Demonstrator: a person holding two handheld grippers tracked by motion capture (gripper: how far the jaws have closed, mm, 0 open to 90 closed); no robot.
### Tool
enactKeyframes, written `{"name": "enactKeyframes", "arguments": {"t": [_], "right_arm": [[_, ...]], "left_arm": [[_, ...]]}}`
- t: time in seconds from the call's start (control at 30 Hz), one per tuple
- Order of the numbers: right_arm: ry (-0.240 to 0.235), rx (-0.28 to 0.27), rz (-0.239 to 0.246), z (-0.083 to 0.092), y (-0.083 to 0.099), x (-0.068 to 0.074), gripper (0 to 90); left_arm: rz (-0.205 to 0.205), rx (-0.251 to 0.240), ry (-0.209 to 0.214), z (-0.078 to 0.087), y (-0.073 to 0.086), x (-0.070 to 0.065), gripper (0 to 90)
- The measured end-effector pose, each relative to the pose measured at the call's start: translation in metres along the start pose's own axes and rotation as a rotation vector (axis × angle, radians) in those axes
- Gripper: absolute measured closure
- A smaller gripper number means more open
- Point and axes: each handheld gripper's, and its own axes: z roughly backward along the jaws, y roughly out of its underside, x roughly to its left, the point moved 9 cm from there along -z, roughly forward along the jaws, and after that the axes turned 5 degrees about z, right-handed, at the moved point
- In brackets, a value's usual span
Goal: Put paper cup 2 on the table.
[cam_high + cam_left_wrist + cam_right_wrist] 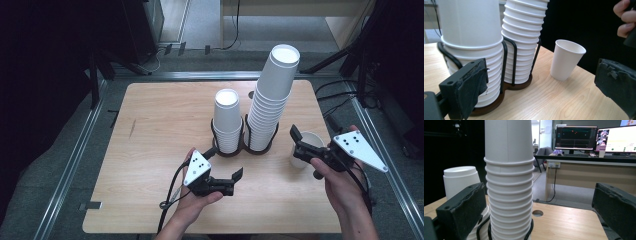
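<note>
Landmark: the black wire cup holder (243,145) near the middle of the worktop (155,130), carrying a short stack of cups (227,122) and a tall stack of cups (270,100), both upside down.
Single cup: a loose white paper cup (303,150) stands upright, mouth up, to the right of the holder, apart from it.
Cup and right tongs: the right tongs (299,142) sit over the cup in the high view, jaws spread; whether a jaw touches the rim cannot be told.
Cup and left tongs: the left tongs (235,181) lie in front of the holder, well left of the cup, jaws apart and gripping nothing.
Left hand (197,197): wraps the tool from below, tongs pointing right, past the holder's front.
Right hand (340,180): grips the tool from behind, tongs aimed left and away, towards the holder.
Left gripper view: cup (566,60) stands free between the jaws, farther off.
Hard to see: in the right gripper view the tall stack's top is cut off.
</note>
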Motion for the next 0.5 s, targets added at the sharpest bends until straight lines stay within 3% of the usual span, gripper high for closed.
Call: {"name": "enactKeyframes", "arguments": {"t": [0.2, 0.37, 0.5], "right_arm": [[-0.024, 0.011, -0.030, -0.013, -0.011, 0.007, 0.0], [-0.051, 0.008, -0.057, -0.023, -0.024, 0.016, 0.0], [-0.073, 0.015, -0.049, -0.034, -0.032, 0.026, 0.0]], "left_arm": [[0.003, -0.036, -0.060, -0.014, -0.009, 0.004, 0.0], [-0.034, -0.064, -0.079, -0.021, -0.023, 0.002, 0.0], [-0.052, -0.076, -0.092, -0.030, -0.032, 0.000, 0.0]]}}
